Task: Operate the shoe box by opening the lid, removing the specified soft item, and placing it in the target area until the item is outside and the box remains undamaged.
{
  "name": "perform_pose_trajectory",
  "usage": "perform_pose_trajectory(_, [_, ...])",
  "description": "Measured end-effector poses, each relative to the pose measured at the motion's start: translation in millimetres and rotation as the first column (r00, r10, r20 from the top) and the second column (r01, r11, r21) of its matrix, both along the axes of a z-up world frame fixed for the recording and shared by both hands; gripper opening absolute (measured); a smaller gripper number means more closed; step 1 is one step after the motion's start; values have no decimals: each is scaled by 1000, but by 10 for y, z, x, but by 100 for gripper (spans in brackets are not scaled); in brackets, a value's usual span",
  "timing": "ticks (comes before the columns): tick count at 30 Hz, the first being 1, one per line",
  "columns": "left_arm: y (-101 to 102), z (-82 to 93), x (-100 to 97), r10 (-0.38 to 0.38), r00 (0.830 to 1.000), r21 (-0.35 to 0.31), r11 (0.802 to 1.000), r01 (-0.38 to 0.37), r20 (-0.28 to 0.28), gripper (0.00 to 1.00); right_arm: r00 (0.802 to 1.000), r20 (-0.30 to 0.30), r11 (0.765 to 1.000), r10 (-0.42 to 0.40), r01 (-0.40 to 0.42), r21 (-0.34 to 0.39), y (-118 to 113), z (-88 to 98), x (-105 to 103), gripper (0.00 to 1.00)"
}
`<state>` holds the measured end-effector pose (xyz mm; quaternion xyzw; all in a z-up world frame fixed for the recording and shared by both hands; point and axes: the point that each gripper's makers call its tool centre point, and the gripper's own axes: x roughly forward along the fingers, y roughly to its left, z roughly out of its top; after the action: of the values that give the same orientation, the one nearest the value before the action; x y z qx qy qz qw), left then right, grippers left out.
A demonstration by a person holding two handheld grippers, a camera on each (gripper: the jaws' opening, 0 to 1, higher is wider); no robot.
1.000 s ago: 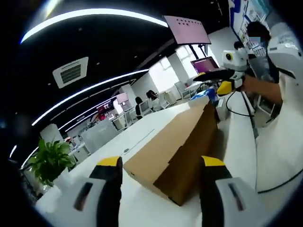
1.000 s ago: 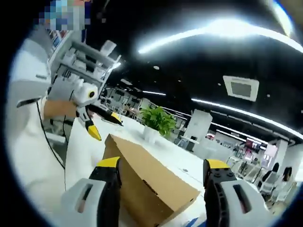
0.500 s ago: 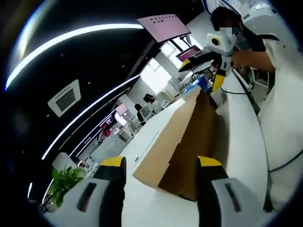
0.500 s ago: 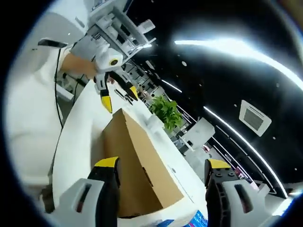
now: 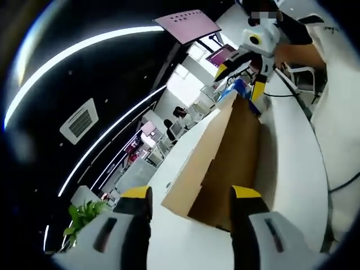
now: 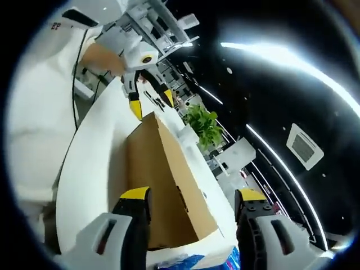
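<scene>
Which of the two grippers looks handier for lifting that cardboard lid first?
Hard to call; slightly the left. Both the left gripper and the right gripper are open, one at each end of the closed shoe box. The box end sits a little more squarely between the left one's jaws.

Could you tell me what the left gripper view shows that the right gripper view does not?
Particular to the left gripper view: a pink rectangular hanging screen, and the right gripper, yellow-tipped, past the far end of the box.

Particular to the right gripper view: a white shelving rack, and the left gripper past the box's other end.

Shared by both: the brown cardboard shoe box, seemingly closed, lying on the white table; a green potted plant; and a square ceiling air vent.
</scene>
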<state>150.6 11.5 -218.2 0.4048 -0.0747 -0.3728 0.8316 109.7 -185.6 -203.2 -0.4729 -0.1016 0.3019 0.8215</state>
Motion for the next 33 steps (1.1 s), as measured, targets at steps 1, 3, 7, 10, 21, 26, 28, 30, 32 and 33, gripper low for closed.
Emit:
perform_pose_trajectory(1, [-13, -8, -5, -5, 1000, -2, 1000, 5, -8, 54, 1000, 6, 1000, 7, -7, -4, 10, -2, -7, 60])
perform_pose_trajectory(3, [-48, -30, -21, -16, 1000, -8, 1000, 16, -18, 54, 1000, 9, 1000, 14, -13, -13, 26, -5, -17, 59])
perform_pose_trajectory(7, [-70, -76, -1, -1, 1000, 38, 999, 1, 0, 56, 1000, 13, 1000, 16, -16, -23, 32, -24, -14, 58])
perform_pose_trajectory(10, [-78, -97, 8, -2, 998, 82, 997, -3, 59, 57, 999, -38, 1000, -2, 2, -13, 17, -130, 25, 54])
perform_pose_trajectory(21, [-26, -82, 39, 18, 990, 127, 991, -35, 137, 54, 999, 8, 990, -47, 48, -130, -56, -230, 83, 49])
perform_pose_trajectory(26, [-47, -101, 10, 8, 983, 176, 984, -41, 185, 50, 999, -8, 991, -54, 52, -127, -99, -311, 95, 47])
perform_pose_trajectory(28, [-55, -77, 6, 9, 980, 176, 983, -45, 201, 49, 996, 15, 987, -85, 87, -138, -161, -337, 109, 45])
perform_pose_trajectory(30, [-50, -95, 8, 5, 979, 190, 981, -45, 205, 50, 996, 15, 989, -89, 90, -121, -187, -341, 100, 42])
perform_pose_trajectory(32, [-53, -119, 7, 5, 973, 208, 977, -54, 231, 50, 995, 20, 989, -97, 99, -110, -218, -351, 92, 42])
perform_pose_trajectory(33, [-64, -130, -3, 3, 970, 215, 975, -58, 245, 50, 994, 24, 987, -105, 108, -117, -234, -360, 94, 42])
